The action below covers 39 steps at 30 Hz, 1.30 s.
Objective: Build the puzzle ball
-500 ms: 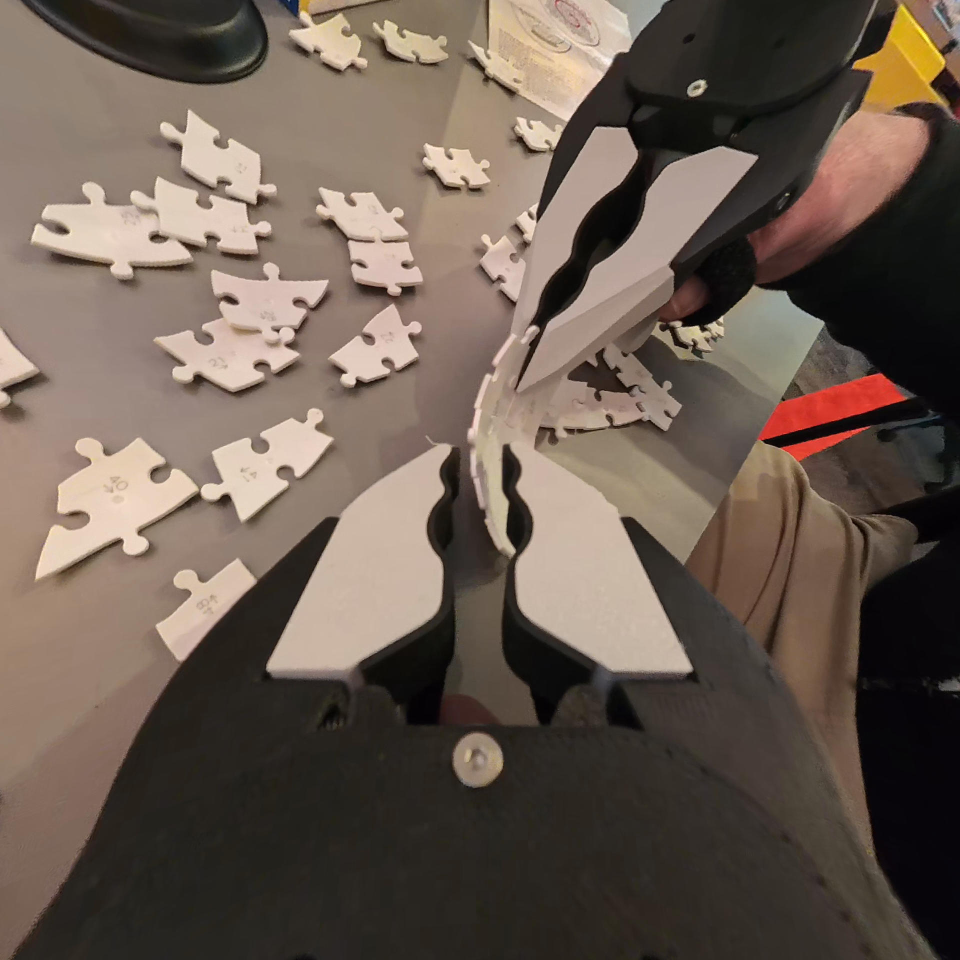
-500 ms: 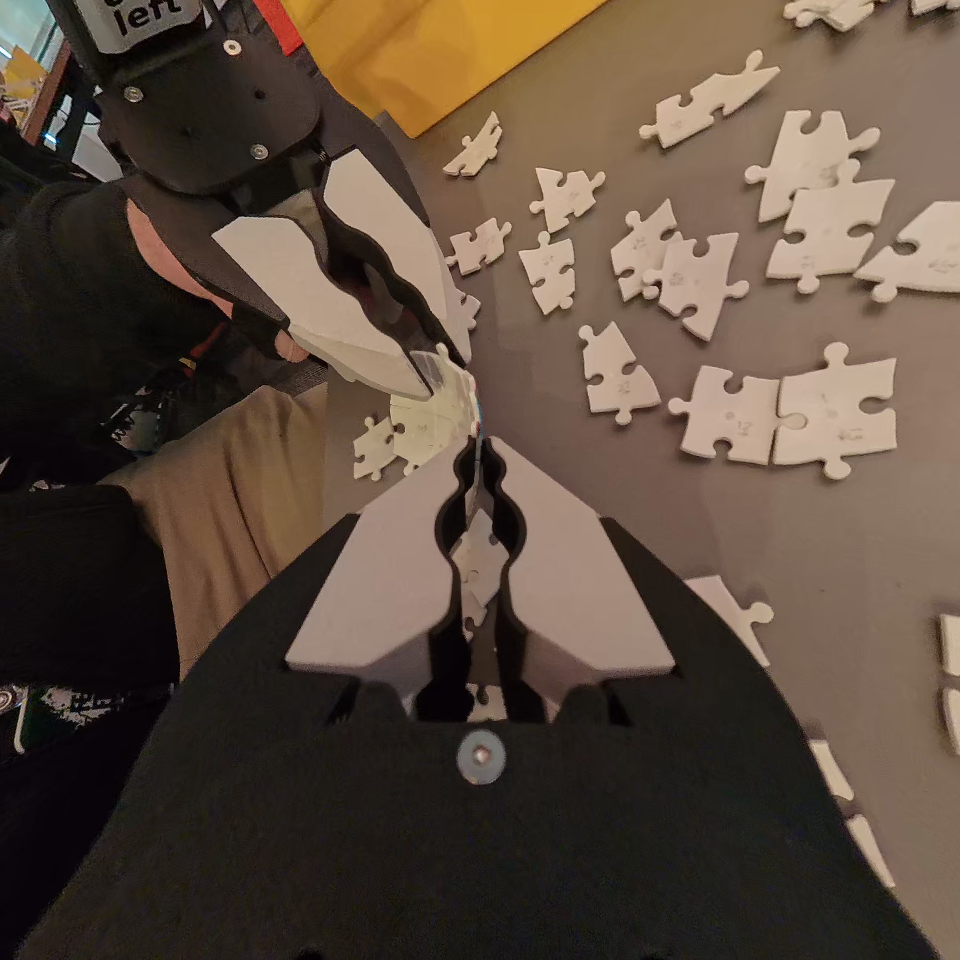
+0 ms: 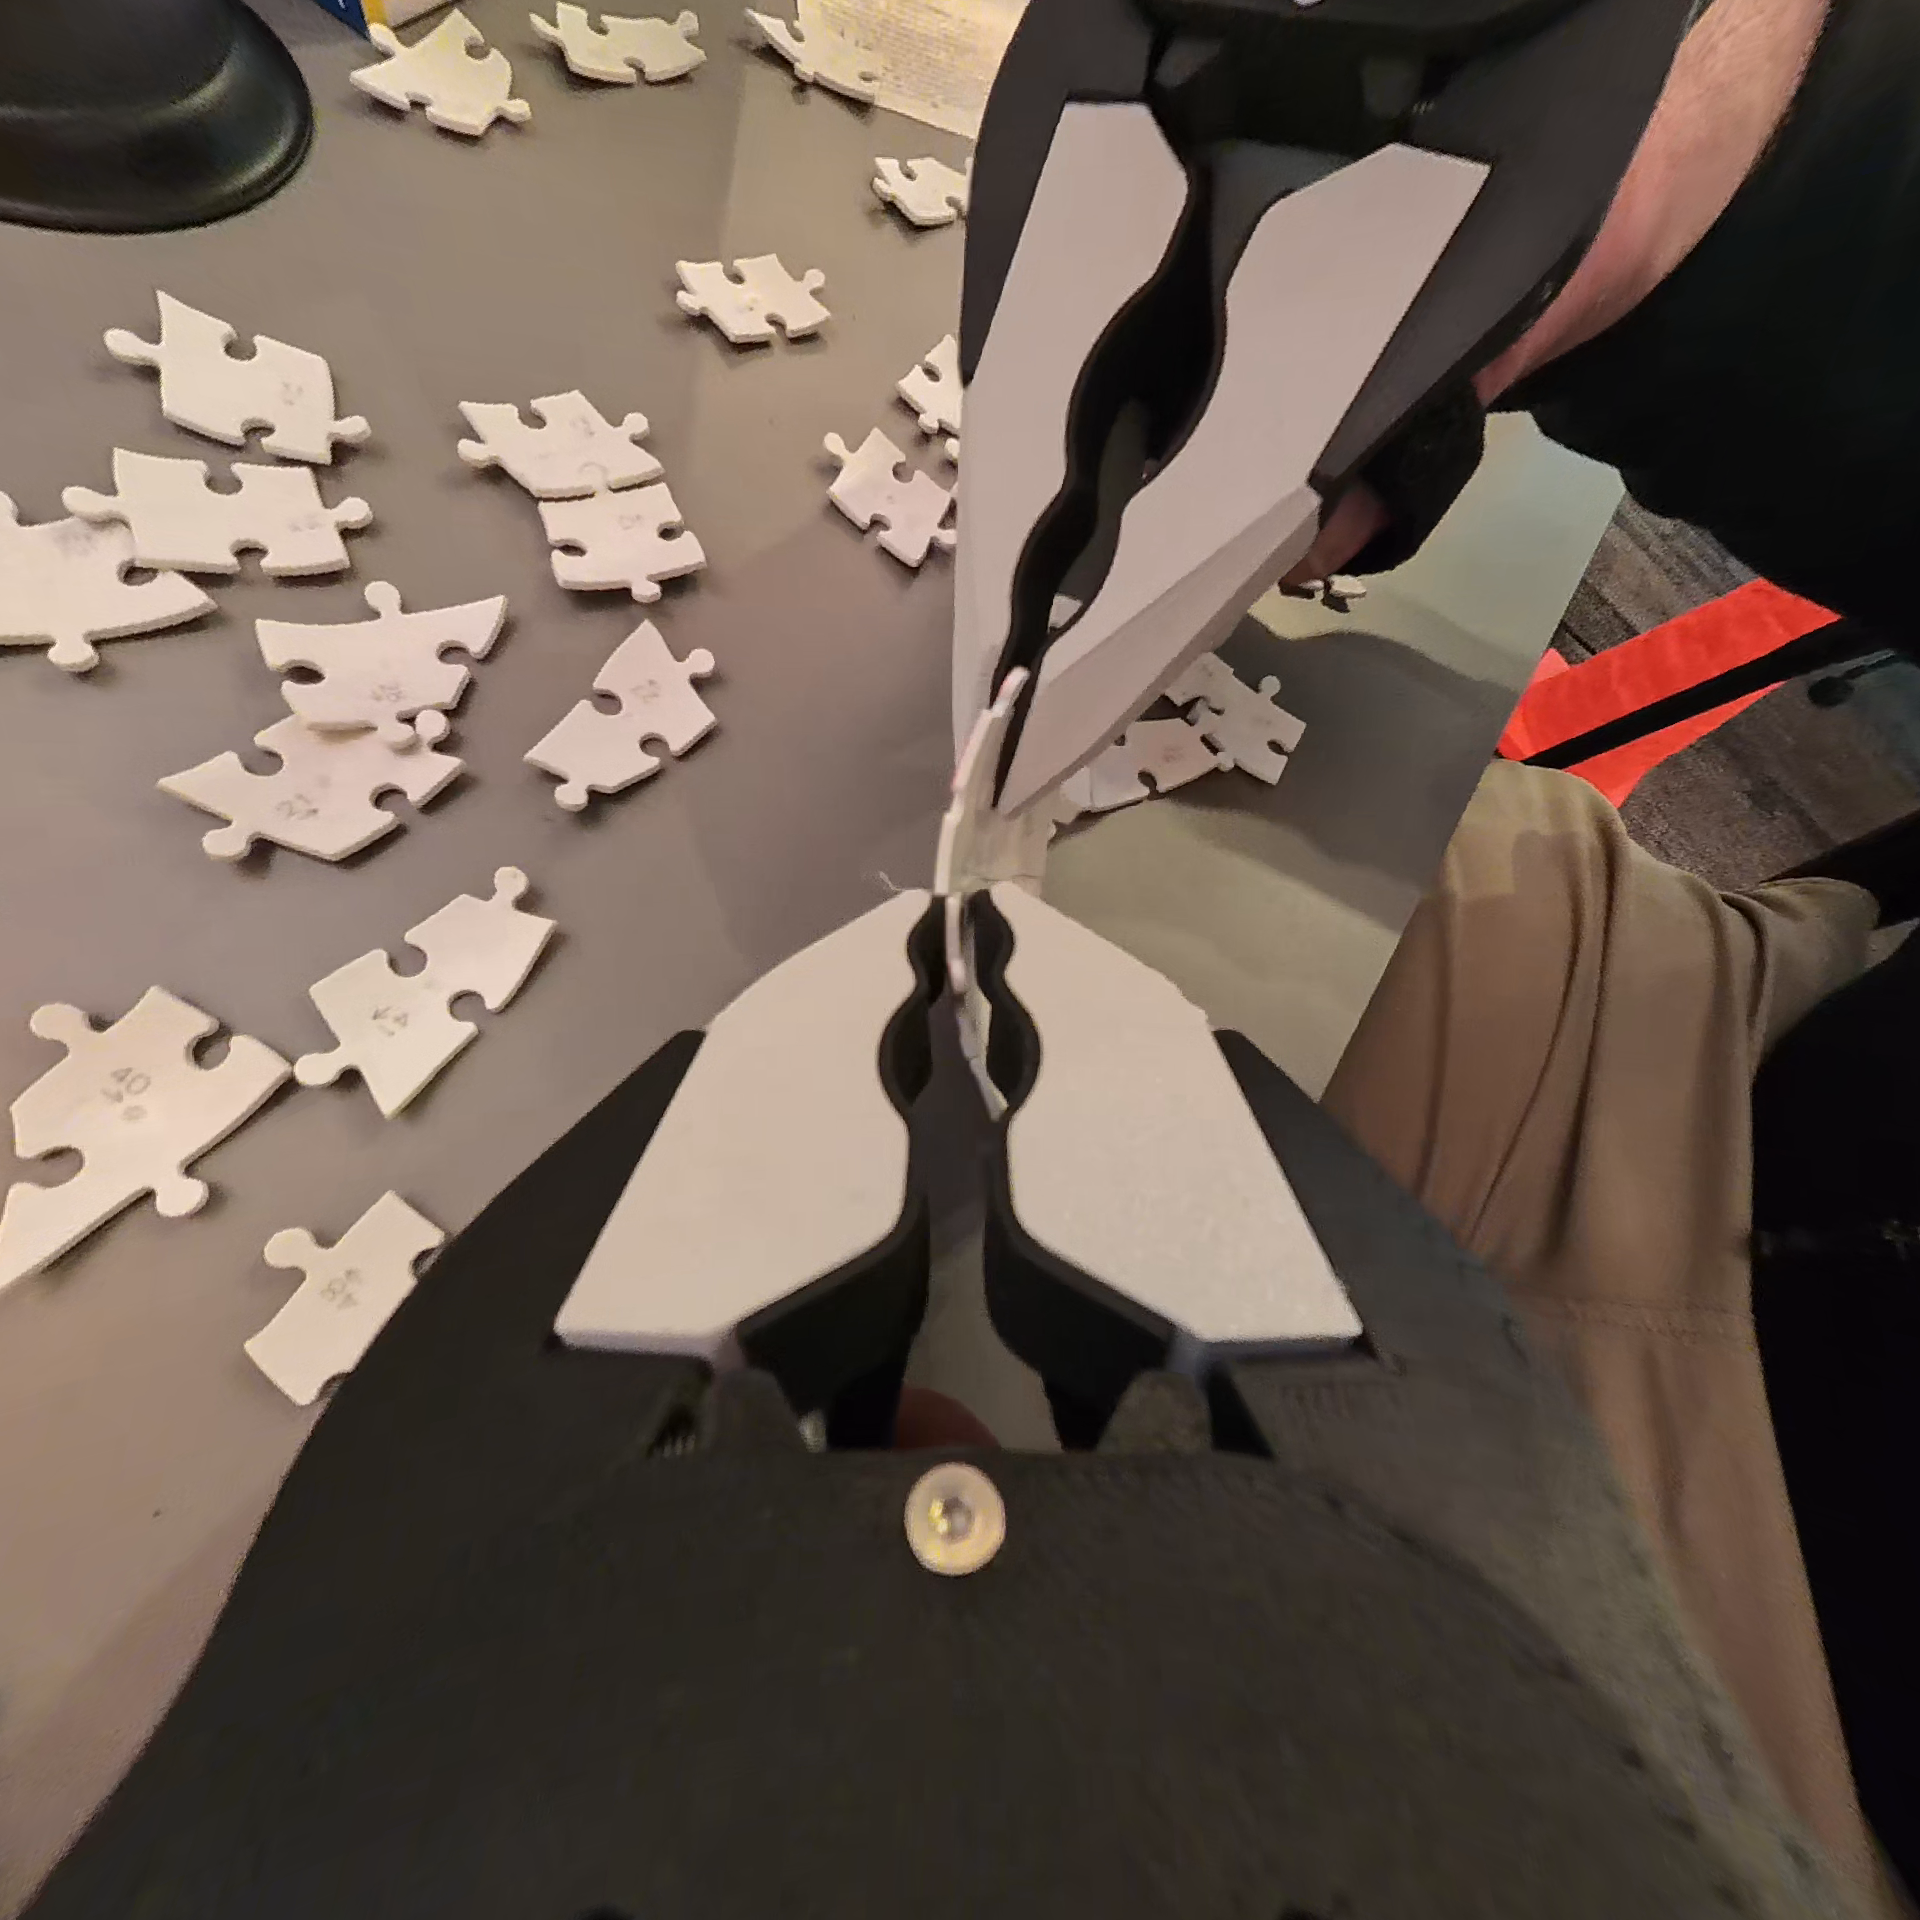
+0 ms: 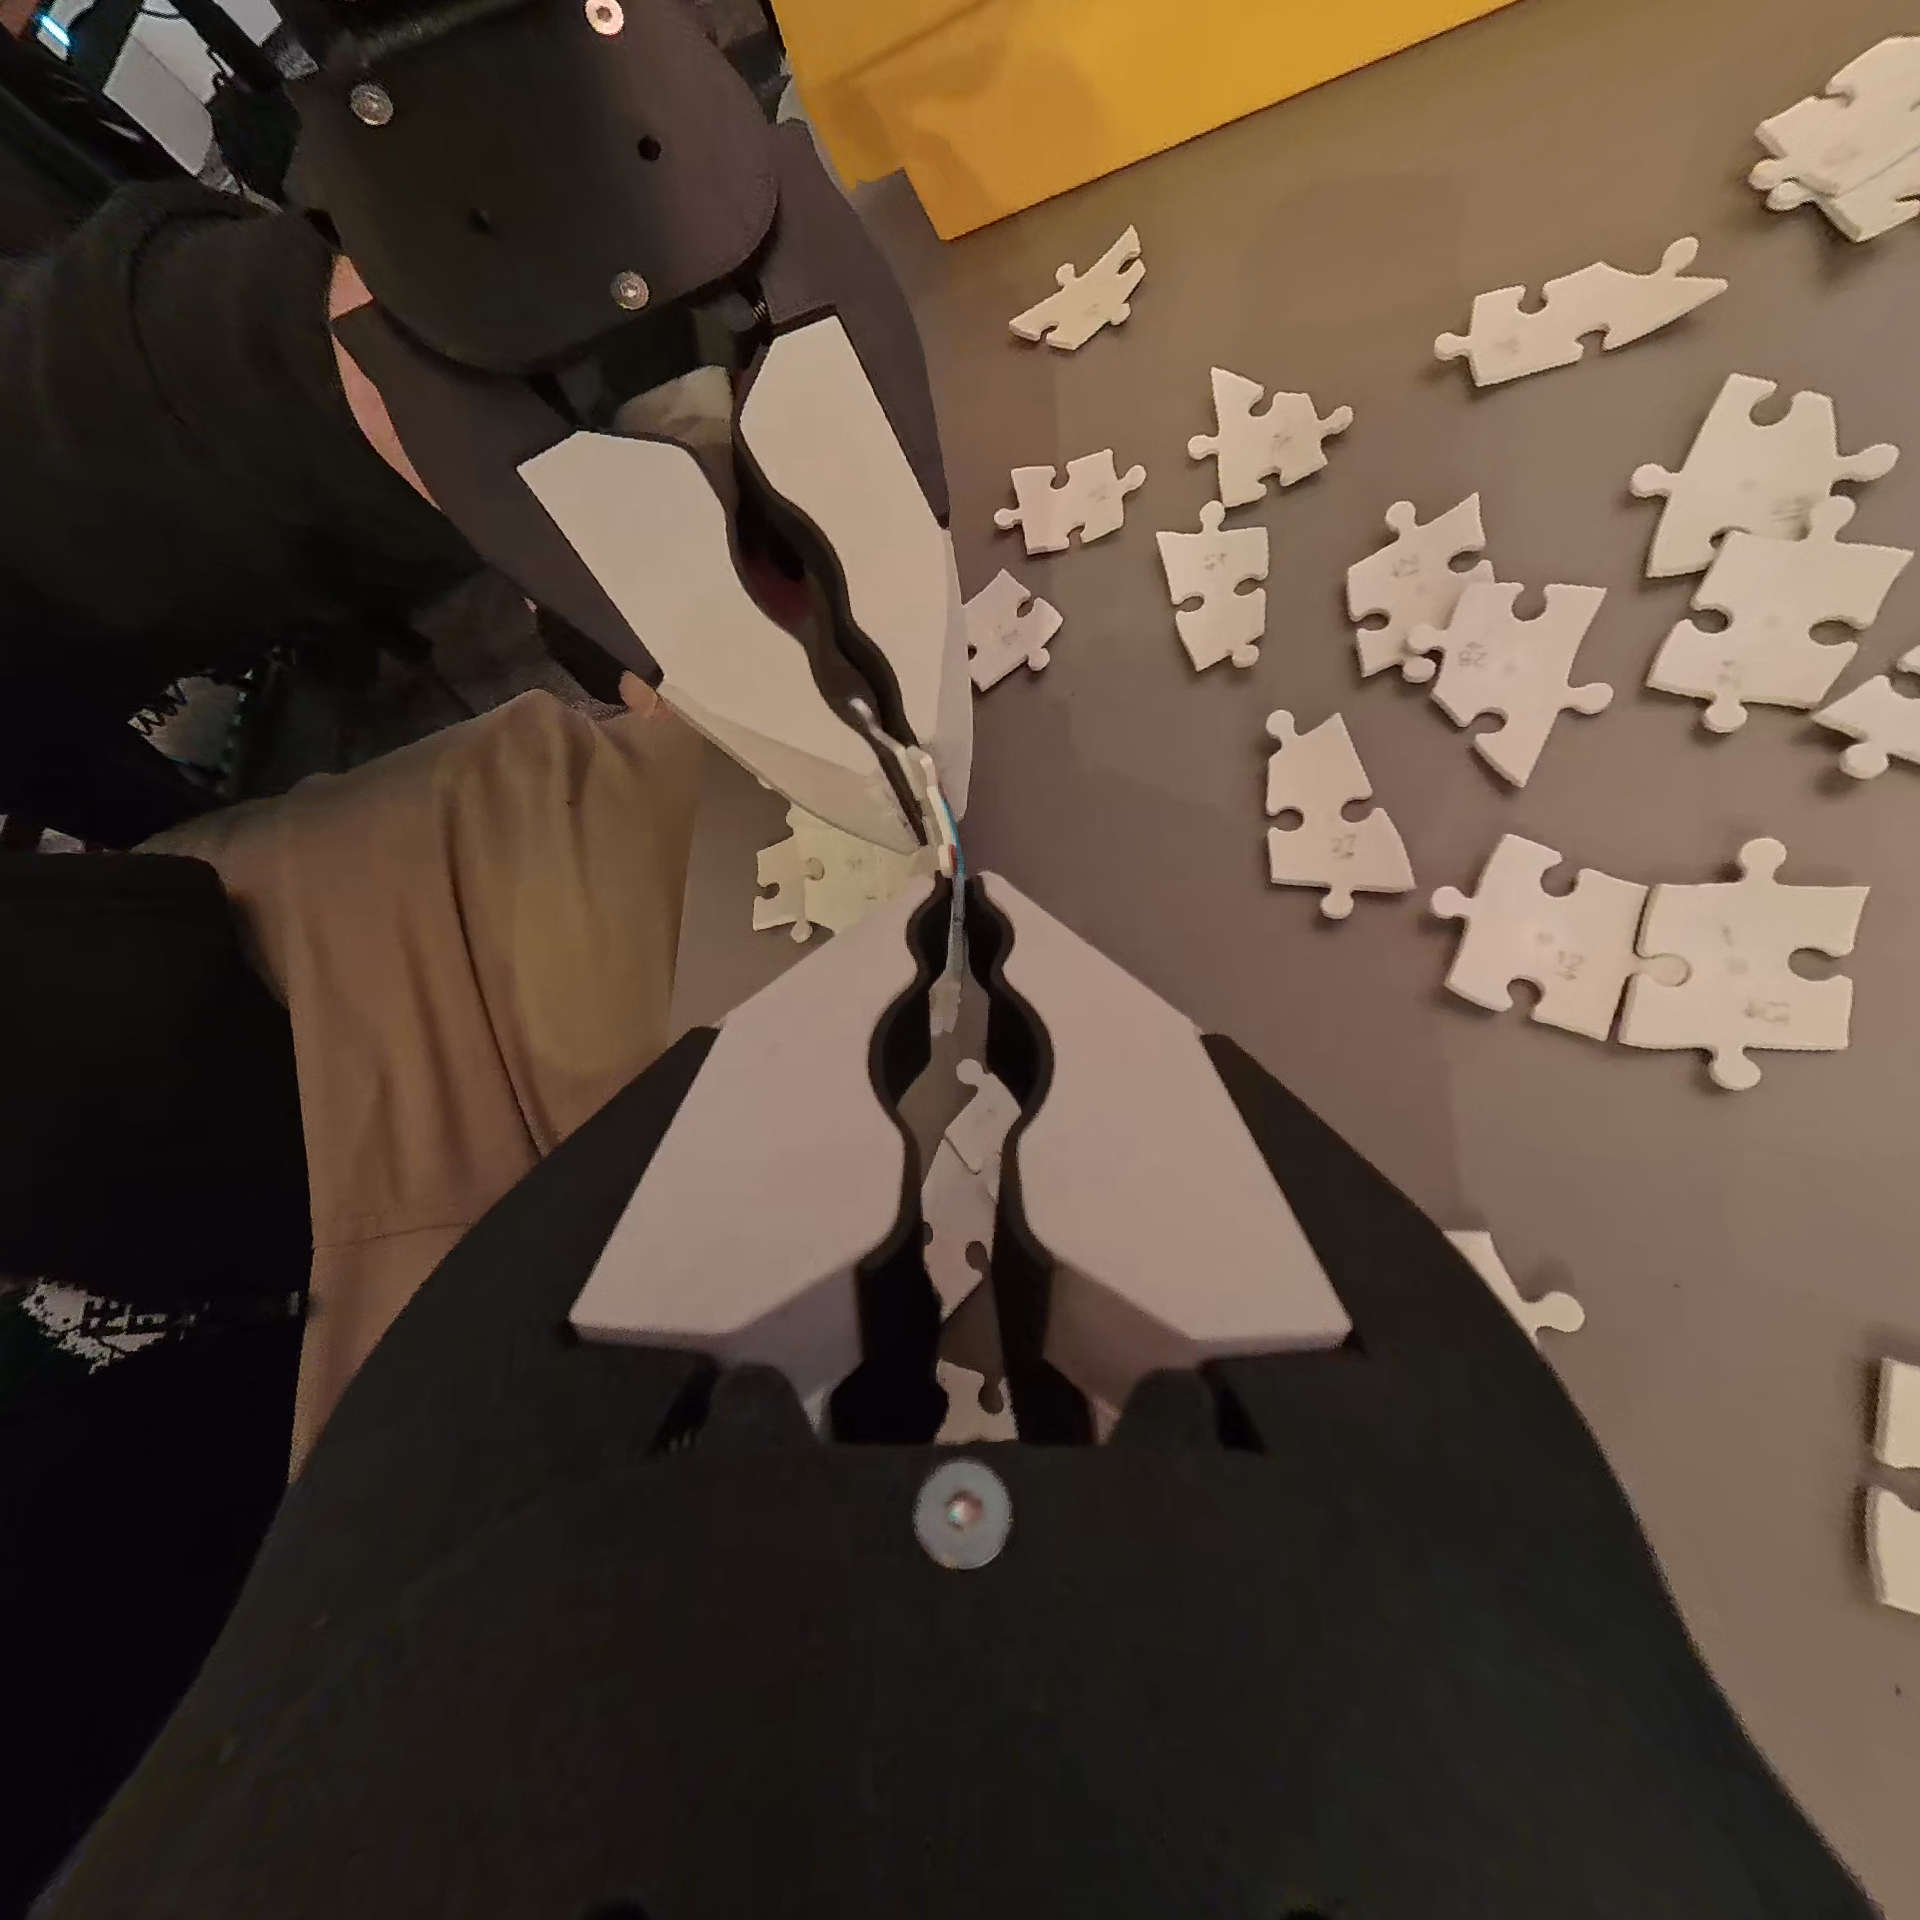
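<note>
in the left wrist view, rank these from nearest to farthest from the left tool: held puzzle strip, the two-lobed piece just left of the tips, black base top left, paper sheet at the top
1. Held puzzle strip, pinched in the left tool, at centre.
2. Two-lobed piece, on the table left of the tips.
3. Black base and paper sheet, both at the far top edge, base left and sheet right; too close to call.
</note>
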### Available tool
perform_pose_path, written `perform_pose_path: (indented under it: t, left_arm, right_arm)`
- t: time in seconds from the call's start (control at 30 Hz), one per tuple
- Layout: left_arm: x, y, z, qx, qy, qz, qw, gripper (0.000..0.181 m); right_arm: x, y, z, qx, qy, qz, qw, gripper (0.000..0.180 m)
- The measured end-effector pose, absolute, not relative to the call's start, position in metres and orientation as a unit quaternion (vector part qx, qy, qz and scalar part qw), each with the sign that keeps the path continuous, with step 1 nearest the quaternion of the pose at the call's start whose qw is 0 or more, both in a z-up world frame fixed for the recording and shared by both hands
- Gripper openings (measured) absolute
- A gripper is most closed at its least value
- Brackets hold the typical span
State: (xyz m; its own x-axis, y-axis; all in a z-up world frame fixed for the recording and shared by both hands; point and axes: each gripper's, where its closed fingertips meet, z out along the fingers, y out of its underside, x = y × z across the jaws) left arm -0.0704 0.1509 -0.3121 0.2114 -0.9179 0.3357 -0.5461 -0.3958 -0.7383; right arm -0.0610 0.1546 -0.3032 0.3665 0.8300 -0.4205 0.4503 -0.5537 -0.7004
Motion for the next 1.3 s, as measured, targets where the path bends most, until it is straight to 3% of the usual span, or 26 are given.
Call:
perform_pose_path:
  t: [1.03, 1.3]
  left_arm:
    - [-0.07, 0.142, -0.303, -0.71, 0.5, -0.435, 0.24, 0.004]
    - [-0.069, 0.145, -0.301, -0.711, 0.493, -0.434, 0.251, 0.003]
  right_arm:
    - [-0.064, 0.146, -0.294, -0.754, -0.488, 0.341, 0.276, 0.001]
    - [-0.059, 0.152, -0.291, -0.761, -0.48, 0.328, 0.287, 0.009]
